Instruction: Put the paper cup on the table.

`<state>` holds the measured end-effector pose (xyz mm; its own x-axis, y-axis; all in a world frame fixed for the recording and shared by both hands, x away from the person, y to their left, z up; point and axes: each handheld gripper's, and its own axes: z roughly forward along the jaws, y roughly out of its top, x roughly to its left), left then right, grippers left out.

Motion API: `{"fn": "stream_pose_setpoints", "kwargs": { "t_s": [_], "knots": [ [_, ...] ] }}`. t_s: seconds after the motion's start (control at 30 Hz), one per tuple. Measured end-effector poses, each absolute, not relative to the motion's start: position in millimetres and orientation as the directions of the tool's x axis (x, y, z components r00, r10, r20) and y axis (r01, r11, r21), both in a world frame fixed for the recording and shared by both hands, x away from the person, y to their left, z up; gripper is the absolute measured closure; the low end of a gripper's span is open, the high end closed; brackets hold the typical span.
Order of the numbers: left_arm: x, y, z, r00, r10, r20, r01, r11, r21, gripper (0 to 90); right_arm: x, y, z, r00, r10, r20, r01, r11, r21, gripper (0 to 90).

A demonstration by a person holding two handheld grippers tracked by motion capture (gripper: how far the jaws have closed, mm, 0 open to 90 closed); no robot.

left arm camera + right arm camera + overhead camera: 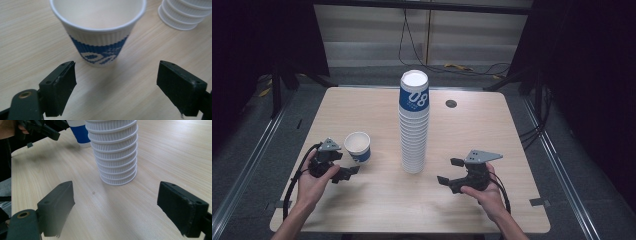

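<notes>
Tall cup stack (414,122) stands upright mid-desk (492,135), bare wood all round it. A single cup (358,146) stands upright, empty, near the left edge. Left hand-held gripper (346,175) released, jaws wide apart just short of the cup. Right hand-held gripper (451,173) released too, facing the stack's base, apart.

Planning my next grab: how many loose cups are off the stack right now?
1: the single cup stands upright left of the tall stack, just ahead of the open left gripper.
</notes>
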<state>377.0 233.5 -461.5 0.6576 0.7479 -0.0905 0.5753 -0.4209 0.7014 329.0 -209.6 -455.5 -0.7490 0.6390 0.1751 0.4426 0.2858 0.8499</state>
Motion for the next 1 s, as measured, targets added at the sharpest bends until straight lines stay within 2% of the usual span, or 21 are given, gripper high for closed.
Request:
{"fn": "stream_pose_setpoints", "kwargs": {
  "t_s": [0.43, 0.6, 1.0],
  "knots": [
    [335.5, 209.3, -464.3, 0.689, 0.71, -0.143, 0.507, -0.332, 0.795, 15.8, 328.5, -211.2, -455.2, -0.74, 0.65, 0.174, 0.445, 0.278, 0.851, 14.1],
    [325.0, 197.0, -469.1, 0.693, 0.695, -0.191, 0.522, -0.301, 0.798, 15.8, 326.4, -211.3, -455.1, -0.739, 0.652, 0.171, 0.446, 0.283, 0.849, 13.9],
    [311.4, 179.6, -487.0, 0.728, 0.661, -0.18, 0.491, -0.321, 0.81, 15.8, 313.5, -218.8, -460.4, -0.689, 0.706, 0.16, 0.477, 0.276, 0.835, 14.0]
  ]
}}
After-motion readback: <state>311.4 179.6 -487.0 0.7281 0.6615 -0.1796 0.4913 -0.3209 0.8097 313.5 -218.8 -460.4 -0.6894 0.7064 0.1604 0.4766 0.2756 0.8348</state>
